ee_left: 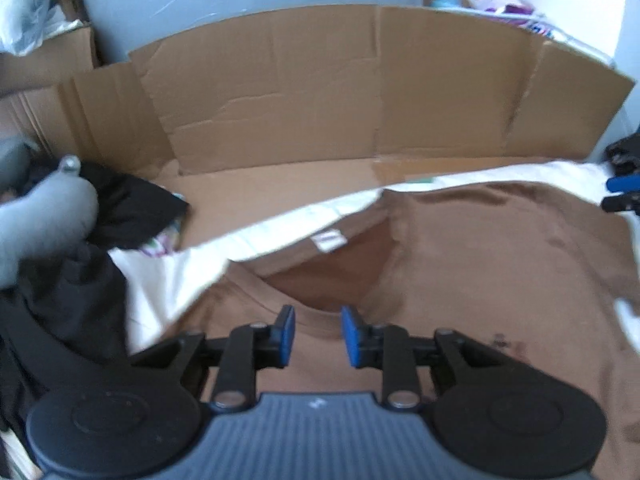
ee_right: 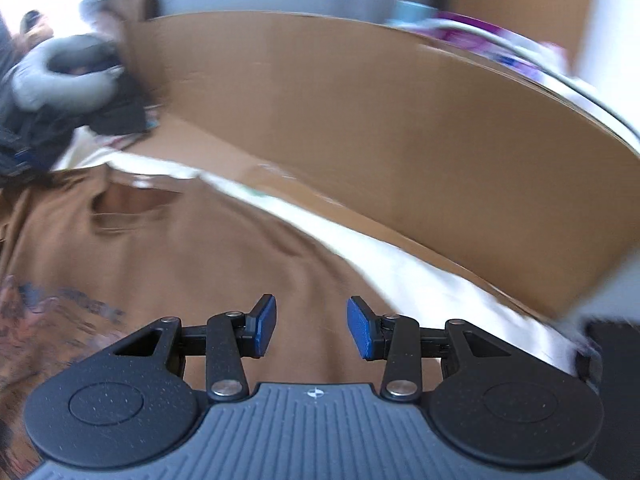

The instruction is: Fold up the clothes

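Note:
A brown T-shirt (ee_left: 480,248) lies spread flat on a white sheet, its neck opening and white label facing the cardboard wall. My left gripper (ee_left: 318,334) hovers over the collar's front rim, jaws open a little, with nothing between the blue pads. In the right wrist view the same brown T-shirt (ee_right: 192,248) shows a printed picture at the left edge. My right gripper (ee_right: 311,328) hangs above the shirt's shoulder area, open, with only cloth beneath the gap. This view is blurred by motion. The right gripper's tips (ee_left: 622,192) also peek in at the left view's right edge.
A flattened cardboard box (ee_left: 360,92) stands as a wall behind the white sheet (ee_left: 160,280). A heap of dark clothes (ee_left: 80,248) and a grey neck pillow (ee_left: 44,216) lie at the left. Bottles and coloured packets (ee_left: 508,8) sit behind the cardboard at the right.

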Tool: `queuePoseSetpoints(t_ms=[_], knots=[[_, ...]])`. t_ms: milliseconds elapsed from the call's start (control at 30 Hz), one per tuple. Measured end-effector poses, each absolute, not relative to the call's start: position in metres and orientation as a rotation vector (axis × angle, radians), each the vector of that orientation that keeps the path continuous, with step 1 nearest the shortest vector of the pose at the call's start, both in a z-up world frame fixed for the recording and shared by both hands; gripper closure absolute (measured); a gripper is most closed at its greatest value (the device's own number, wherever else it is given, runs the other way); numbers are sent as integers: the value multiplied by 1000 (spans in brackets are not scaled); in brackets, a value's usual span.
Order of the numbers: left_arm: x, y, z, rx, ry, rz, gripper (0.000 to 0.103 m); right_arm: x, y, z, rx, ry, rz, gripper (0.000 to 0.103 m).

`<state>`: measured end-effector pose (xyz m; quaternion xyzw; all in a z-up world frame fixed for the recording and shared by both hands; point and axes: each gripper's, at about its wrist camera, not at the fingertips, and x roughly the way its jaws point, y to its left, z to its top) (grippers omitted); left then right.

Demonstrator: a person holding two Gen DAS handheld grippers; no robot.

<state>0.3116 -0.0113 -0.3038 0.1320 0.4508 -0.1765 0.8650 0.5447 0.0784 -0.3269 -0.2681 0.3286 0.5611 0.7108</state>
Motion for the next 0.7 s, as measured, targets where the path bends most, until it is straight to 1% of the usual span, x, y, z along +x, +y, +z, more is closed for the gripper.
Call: queuePoseSetpoints(t_ms=[100, 233, 400, 467, 500, 533, 567, 700], knots=[[295, -17, -300, 275, 922, -350, 75, 569, 57, -333, -616, 753, 1167, 56], [280, -16, -302, 195, 942, -327, 74, 589, 38, -344, -665, 751, 1093, 57], [260, -15, -306, 105, 961, -281, 74, 608, 26, -357, -686, 767, 1022, 57], [252, -18, -306, 83, 968, -283, 72, 612, 28, -363, -695, 769, 1005, 58], [247, -21, -306, 101, 963, -295, 71, 614, 29, -366, -702, 769, 1000, 61], [243, -25, -306, 119, 958, -307, 67, 615, 30, -370, -712, 769, 993, 64], [239, -27, -305, 130, 958, -321, 66, 616, 32, -374, -722, 768, 985, 69], [235, -25, -307, 90, 983, -331, 66, 620, 41, -388, -744, 784, 967, 70]])
